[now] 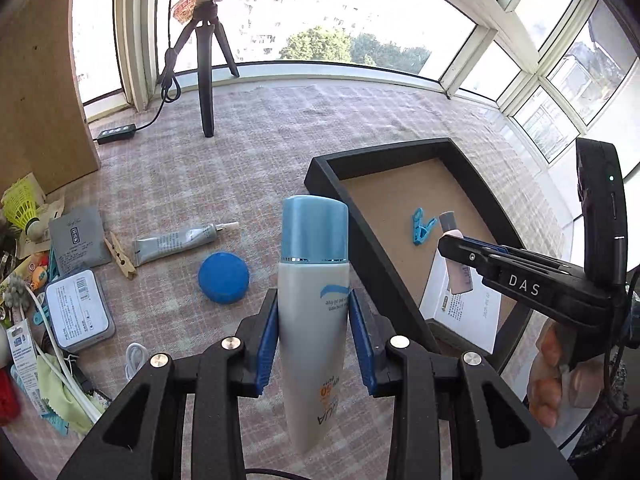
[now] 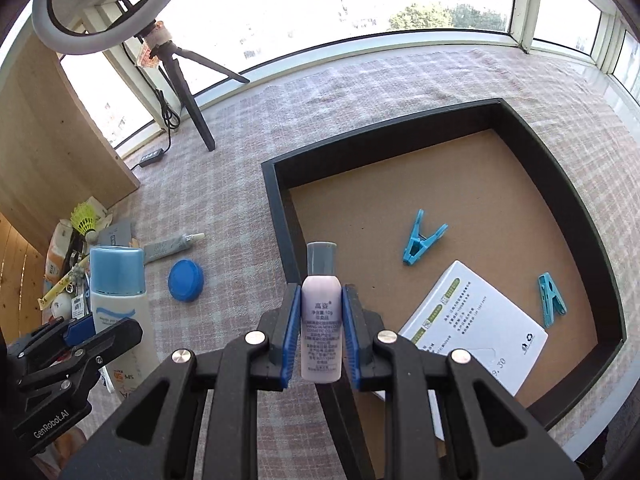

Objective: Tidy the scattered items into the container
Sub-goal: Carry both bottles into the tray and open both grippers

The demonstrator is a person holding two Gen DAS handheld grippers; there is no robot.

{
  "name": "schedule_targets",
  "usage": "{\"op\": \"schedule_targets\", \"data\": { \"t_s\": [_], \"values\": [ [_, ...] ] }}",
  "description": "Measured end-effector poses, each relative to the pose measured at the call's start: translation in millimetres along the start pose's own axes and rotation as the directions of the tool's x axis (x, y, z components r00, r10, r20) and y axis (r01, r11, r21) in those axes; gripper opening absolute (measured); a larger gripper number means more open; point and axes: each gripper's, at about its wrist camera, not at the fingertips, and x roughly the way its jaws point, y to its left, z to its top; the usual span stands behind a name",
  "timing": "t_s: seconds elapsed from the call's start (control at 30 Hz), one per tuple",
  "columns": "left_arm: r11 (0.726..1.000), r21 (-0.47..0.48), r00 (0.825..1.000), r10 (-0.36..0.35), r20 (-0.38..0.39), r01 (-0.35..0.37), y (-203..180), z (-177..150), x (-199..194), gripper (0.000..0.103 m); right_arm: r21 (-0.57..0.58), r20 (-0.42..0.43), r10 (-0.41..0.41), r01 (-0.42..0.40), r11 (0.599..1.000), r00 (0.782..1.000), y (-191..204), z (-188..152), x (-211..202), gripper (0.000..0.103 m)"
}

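The sunscreen bottle (image 1: 314,300) is showing smooth, slightly glossy plastic – a pale body under a satin blue cap. The small pink bottle (image 2: 321,328) is presenting smooth plastic with a matt grey cap. The gripper pads (image 1: 268,344) are appearing as ribbed blue plastic on matt black arms carrying bright metal rivets. The tray (image 2: 276,200) is displaying matt black walls and a brown, cardboard-like floor. The tablecloth (image 1: 280,128) is reading as woven checked cloth – slightly rough. The clothes peg (image 1: 120,256) is looking like bare wood, and the white box (image 2: 480,328) like smooth printed card.
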Motion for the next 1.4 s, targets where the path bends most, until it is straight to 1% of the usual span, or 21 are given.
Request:
{"op": "schedule_targets", "data": {
  "t_s": [0.17,0.33,0.47,0.57,0.6,0.63,0.67,0.7,0.73,0.77,0.83,0.97,1.03,1.13,1.3,1.4],
  "values": [
    [0.997,0.054,0.999,-0.046,0.001,0.046,-43,30,14,0.032,0.071,0.032,-0.055,0.053,0.996,0.998,-45,20,-17,0.020],
    [0.991,0.103,0.997,-0.082,-0.012,0.083,-86,53,32,0.032,0.126,0.041,-0.109,0.103,0.987,0.993,-86,29,-24,0.020],
    [0.985,0.141,0.995,-0.094,-0.018,0.095,-115,66,46,0.032,0.169,0.041,-0.148,0.139,0.976,0.988,-115,31,-27,0.020],
    [0.984,0.141,0.994,-0.109,-0.006,0.109,-130,73,51,0.033,0.193,0.045,-0.171,0.160,0.968,0.984,-134,32,-29,0.020],
    [0.985,0.135,0.994,-0.111,-0.001,0.110,-133,74,52,0.034,0.199,0.059,-0.171,0.156,0.967,0.984,-138,32,-31,0.021],
    [0.986,0.130,0.994,-0.107,-0.006,0.106,-136,75,53,0.052,0.202,0.072,-0.174,0.156,0.967,0.982,-142,32,-33,0.025],
    [0.986,0.129,0.994,-0.110,-0.008,0.110,-137,75,54,0.063,0.204,0.070,-0.187,0.169,0.964,0.980,-145,33,-34,0.044],
    [0.985,0.132,0.994,-0.113,-0.002,0.112,-138,74,53,0.071,0.208,0.076,-0.194,0.175,0.962,0.978,-148,33,-35,0.055],
    [0.985,0.140,0.995,-0.102,0.007,0.100,-138,73,51,0.071,0.208,0.094,-0.190,0.168,0.964,0.977,-149,33,-37,0.068],
    [0.986,0.147,0.996,-0.087,0.014,0.084,-137,72,49,0.071,0.204,0.108,-0.184,0.159,0.966,0.977,-149,32,-39,0.071],
    [0.986,0.149,0.997,-0.081,0.014,0.078,-131,70,46,0.071,0.191,0.105,-0.178,0.156,0.969,0.978,-147,31,-38,0.070],
    [0.990,0.133,0.998,-0.054,0.026,0.050,-110,62,34,0.069,0.153,0.122,-0.193,0.174,0.973,0.973,-132,27,-36,0.070],
    [0.991,0.130,0.999,-0.035,0.028,0.032,-96,57,28,0.069,0.130,0.127,-0.186,0.169,0.977,0.974,-122,25,-35,0.070],
    [0.994,0.107,1.000,-0.011,0.024,0.008,-68,48,17,0.068,0.086,0.128,-0.168,0.158,0.984,0.977,-101,19,-34,0.070],
    [0.995,0.082,0.999,0.049,0.023,-0.051,-22,32,-2,0.066,-0.032,0.152,-0.157,0.164,0.986,0.976,-56,9,-34,0.070],
    [0.995,0.058,0.997,0.074,0.013,-0.075,6,20,-12,0.066,-0.099,0.161,-0.116,0.133,0.986,0.980,-28,3,-34,0.070]
  ]
}}
